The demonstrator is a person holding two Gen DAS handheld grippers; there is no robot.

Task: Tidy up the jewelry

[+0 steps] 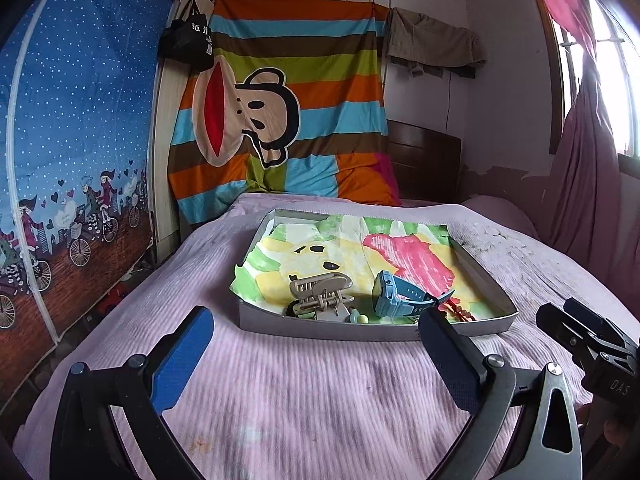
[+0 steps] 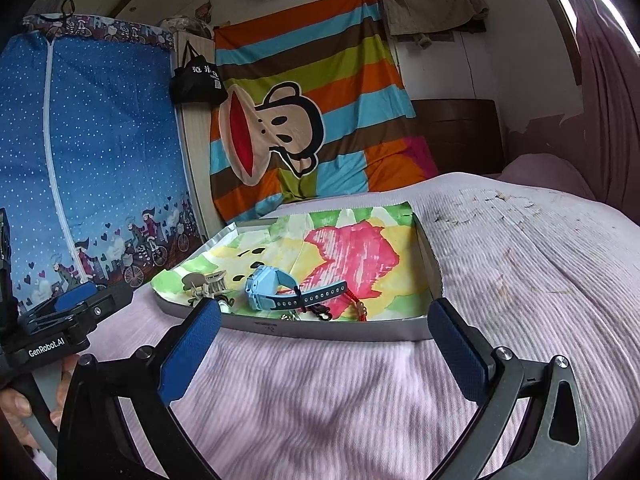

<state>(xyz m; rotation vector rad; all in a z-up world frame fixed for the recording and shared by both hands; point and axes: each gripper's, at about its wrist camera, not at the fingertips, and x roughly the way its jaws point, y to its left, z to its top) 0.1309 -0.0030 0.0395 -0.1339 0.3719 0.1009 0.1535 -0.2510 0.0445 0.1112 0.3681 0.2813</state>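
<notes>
Both grippers — left gripper (image 1: 316,344), right gripper (image 2: 324,344) — gape wide, empty, above the bedspread (image 1: 320,400).

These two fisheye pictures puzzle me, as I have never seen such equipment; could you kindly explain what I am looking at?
No robot is here: a person holds a hand-held two-finger gripper in each hand, each with a camera looking forward along its fingers. One picture comes from the left gripper, the other from the right gripper. The blue pads are the fingertips. Both grippers are open and hold nothing.

They hover above a bed with a pink cover. On it sits a shallow grey tray lined with a coloured drawing. Inside lie a blue watch, a beige hair claw clip and a red beaded string.
</notes>
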